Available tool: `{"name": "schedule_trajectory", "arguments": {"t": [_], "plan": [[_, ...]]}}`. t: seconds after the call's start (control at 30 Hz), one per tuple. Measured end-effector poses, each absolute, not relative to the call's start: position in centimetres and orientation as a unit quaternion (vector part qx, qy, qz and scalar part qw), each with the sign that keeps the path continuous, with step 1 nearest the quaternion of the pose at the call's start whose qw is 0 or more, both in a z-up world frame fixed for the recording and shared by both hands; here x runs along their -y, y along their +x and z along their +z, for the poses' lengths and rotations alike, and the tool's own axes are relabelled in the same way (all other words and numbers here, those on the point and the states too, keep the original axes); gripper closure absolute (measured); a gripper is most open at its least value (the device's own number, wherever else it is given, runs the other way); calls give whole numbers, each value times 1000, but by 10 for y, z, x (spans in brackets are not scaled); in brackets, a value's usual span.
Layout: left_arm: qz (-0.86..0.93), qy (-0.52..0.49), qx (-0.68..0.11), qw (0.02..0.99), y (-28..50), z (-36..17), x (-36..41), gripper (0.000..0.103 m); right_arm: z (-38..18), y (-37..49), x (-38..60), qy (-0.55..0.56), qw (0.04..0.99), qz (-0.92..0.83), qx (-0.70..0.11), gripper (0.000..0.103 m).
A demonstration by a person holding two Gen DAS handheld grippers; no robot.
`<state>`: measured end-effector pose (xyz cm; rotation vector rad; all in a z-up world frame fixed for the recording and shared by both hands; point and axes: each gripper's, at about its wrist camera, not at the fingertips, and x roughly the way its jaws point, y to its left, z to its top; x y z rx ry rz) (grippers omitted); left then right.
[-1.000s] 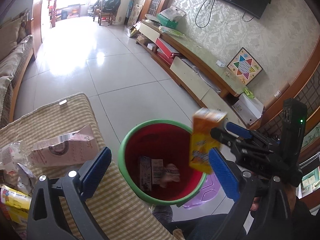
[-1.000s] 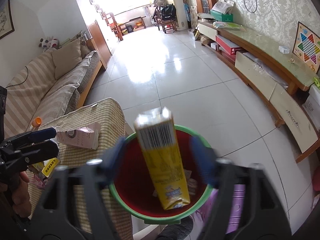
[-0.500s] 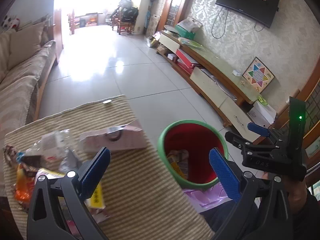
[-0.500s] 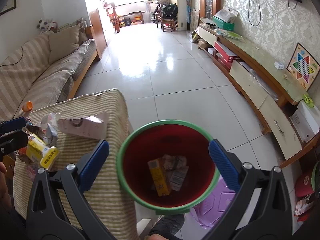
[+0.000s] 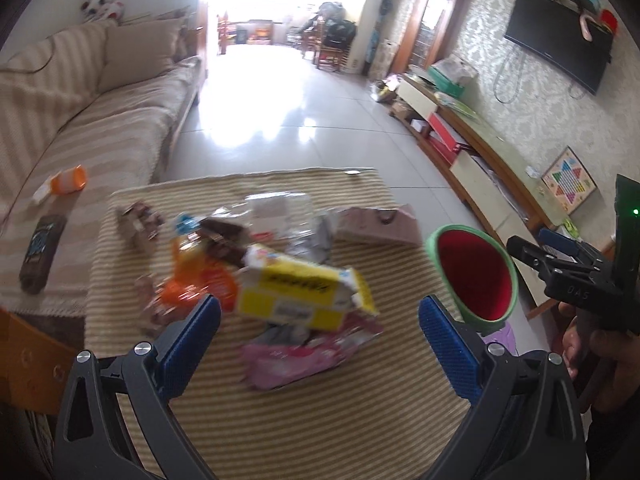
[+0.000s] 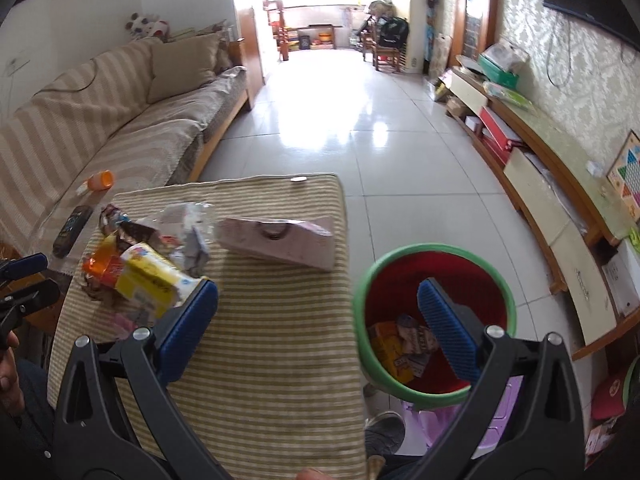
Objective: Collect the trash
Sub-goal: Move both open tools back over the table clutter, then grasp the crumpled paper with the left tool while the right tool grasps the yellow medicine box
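Nearest us, our left tongs (image 5: 319,326) stand apart with nothing between the ribbed blue pads, hovering over the striped woven cloth on the bench (image 5: 328,420). Our right tongs (image 6: 318,322) gape wide too, empty. Just beyond lies the trash pile (image 5: 256,276): a yellow carton, crinkly wrappers, a pink packet. Beside the bench stands the round red bin (image 6: 434,322) with its green rim, cartons already inside. Farther off, the sofa (image 6: 120,120).

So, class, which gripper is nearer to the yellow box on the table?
Left. The left gripper hovers open right over the yellow box; the right gripper is off to the side, by the red bin.
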<state>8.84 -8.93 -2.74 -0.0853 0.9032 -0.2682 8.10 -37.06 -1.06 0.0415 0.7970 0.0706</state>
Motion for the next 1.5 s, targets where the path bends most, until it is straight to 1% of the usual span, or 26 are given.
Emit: {"name": "schedule_trajectory", "arguments": {"t": [0.1, 0.2, 0.43, 0.7, 0.9, 1.17, 1.5], "plan": [[-105, -57, -438, 891, 80, -34, 53, 8, -11, 80, 340, -1, 922, 65, -381, 4], [-86, -70, -442, 890, 74, -41, 24, 8, -17, 81, 313, -7, 912, 113, -395, 4], [-57, -78, -457, 884, 78, -63, -11, 8, -38, 90, 270, -27, 890, 154, -427, 4], [-51, -81, -472, 876, 104, -83, -15, 8, -50, 112, 238, -62, 876, 194, -437, 4], [-36, -87, -504, 859, 129, -111, -21, 8, -65, 133, 220, -80, 866, 213, -445, 4], [-41, -54, -539, 839, 149, -148, -13, 9, -97, 155, 195, -118, 841, 228, -477, 4], [-38, -66, -536, 841, 168, -170, -13, 9, -121, 156, 160, -206, 823, 236, -474, 4]]}}
